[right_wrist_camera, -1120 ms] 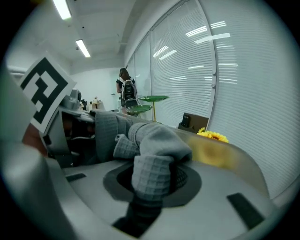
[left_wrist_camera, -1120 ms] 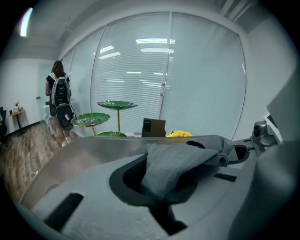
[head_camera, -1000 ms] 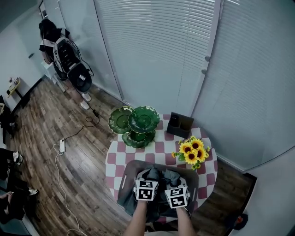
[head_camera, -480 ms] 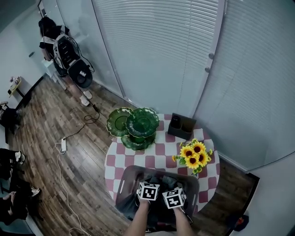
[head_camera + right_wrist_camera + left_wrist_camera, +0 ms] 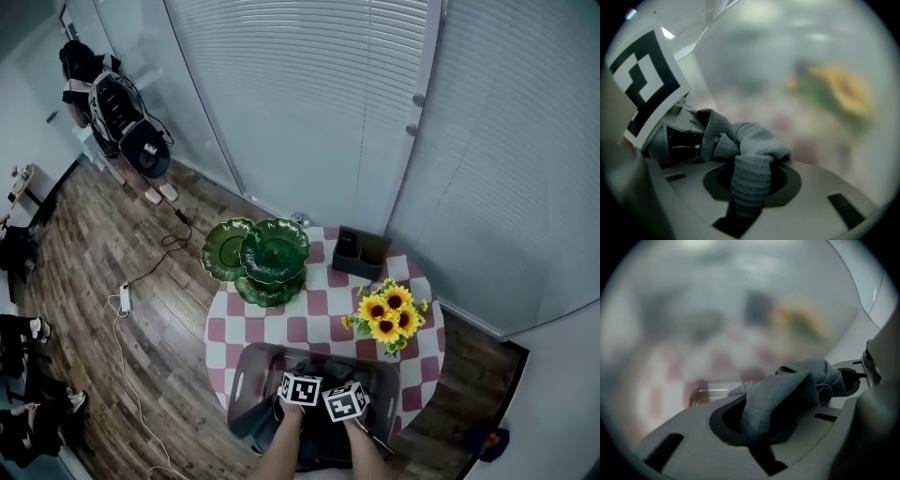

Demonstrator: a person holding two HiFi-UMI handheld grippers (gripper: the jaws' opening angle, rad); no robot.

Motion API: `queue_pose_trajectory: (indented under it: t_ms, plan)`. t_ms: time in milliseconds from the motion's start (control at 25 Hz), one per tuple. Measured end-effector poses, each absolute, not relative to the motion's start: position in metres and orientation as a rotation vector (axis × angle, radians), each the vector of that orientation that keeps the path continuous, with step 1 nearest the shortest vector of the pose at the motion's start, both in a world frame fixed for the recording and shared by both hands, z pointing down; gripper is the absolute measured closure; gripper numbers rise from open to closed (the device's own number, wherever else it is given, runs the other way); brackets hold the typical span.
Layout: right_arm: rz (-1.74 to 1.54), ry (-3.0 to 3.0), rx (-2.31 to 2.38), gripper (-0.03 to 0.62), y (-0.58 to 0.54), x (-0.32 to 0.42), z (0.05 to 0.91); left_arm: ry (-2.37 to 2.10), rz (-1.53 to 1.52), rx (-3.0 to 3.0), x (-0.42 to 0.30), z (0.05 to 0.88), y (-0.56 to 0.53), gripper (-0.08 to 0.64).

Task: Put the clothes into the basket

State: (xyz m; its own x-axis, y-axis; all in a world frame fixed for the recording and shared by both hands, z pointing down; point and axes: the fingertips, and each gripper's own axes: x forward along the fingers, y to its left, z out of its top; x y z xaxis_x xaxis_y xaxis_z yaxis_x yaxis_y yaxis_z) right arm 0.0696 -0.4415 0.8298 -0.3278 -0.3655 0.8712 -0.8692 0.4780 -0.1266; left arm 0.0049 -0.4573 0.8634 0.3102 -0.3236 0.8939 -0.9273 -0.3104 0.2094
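Grey cloth (image 5: 783,390) clamped in left tool (image 5: 302,384) and right tool (image 5: 343,396); both lower than before, seemingly inside basket (image 5: 248,370)

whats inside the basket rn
Grey clothes lie in the basket. The left gripper and right gripper reach in, each shut on a fold of them. The basket's bottom is covered and cannot be seen.

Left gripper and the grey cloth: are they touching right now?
Touching. In the left gripper view, the grey cloth is pinched between the shut jaws of the left gripper and bunches up out of them.
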Motion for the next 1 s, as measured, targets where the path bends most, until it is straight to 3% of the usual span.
queue_pose_trajectory:
  t_ms: [840, 1000]
  plan:
    - [0.934, -1.834, 1.155, 0.496, -0.45, 0.079, 0.859, -1.161, 0.934, 1.827, 0.01, 0.884, -0.474, 0.534]
    - [1.034, -1.82, 1.175, 0.322, -0.448, 0.08, 0.858, -1.143, 0.961, 1.801, 0.007, 0.886, -0.47, 0.534]
